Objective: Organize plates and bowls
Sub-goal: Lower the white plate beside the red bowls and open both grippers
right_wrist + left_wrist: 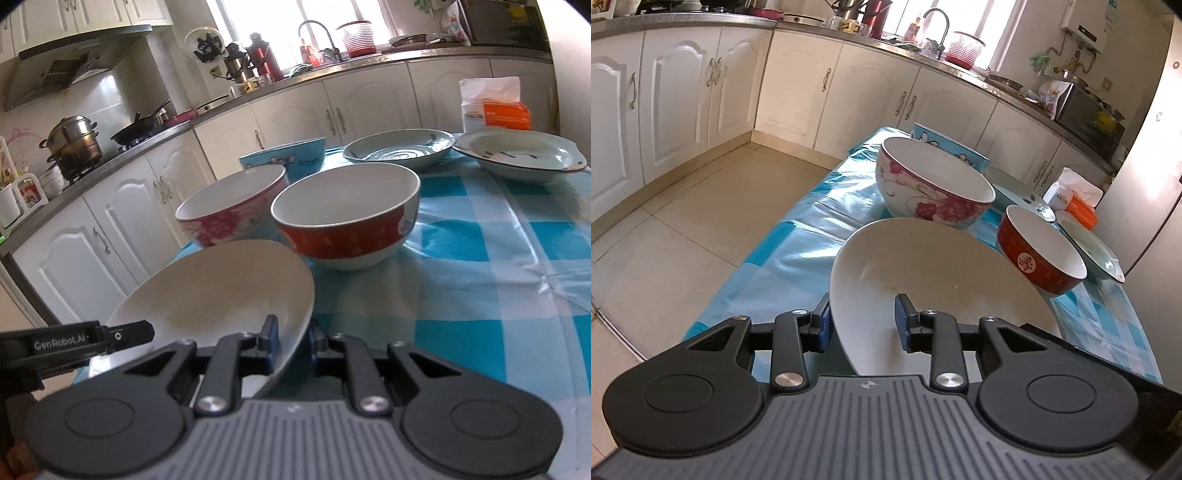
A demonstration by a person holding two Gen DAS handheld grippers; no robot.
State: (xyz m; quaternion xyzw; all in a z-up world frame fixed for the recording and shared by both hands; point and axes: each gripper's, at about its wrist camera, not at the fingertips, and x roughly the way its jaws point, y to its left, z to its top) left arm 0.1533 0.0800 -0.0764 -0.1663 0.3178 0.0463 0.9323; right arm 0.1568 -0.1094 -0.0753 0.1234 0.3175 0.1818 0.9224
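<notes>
White ceramic fills both our views: the white plate [934, 280] sits tilted at the near end of the counter [491, 236], which wears a glossy blue-and-white checked cloth. Our right claw [291, 345] has its blue pads pressed on the plate's near rim, one above and one below, so it is pinching the plate. Our left claw [864, 325] straddles the plate's other edge with its pads spread; the left pad sits just outside the rim and the right pad over the plate's inner face, and we see a gap, so no squeeze from that side. In the right wrist view the left claw's black finger pokes in low on the left, beside the plate.

Just beyond the plate stands the pink floral bowl [932, 182], and next to it the red bowl [347, 218], both upright. Behind the floral bowl we spot a blue box [291, 157]. Further back two pale green dishes rest on the cloth, a round dish [400, 149] and a dish with lugs [521, 155], with a tissue pack [495, 107] behind them.
</notes>
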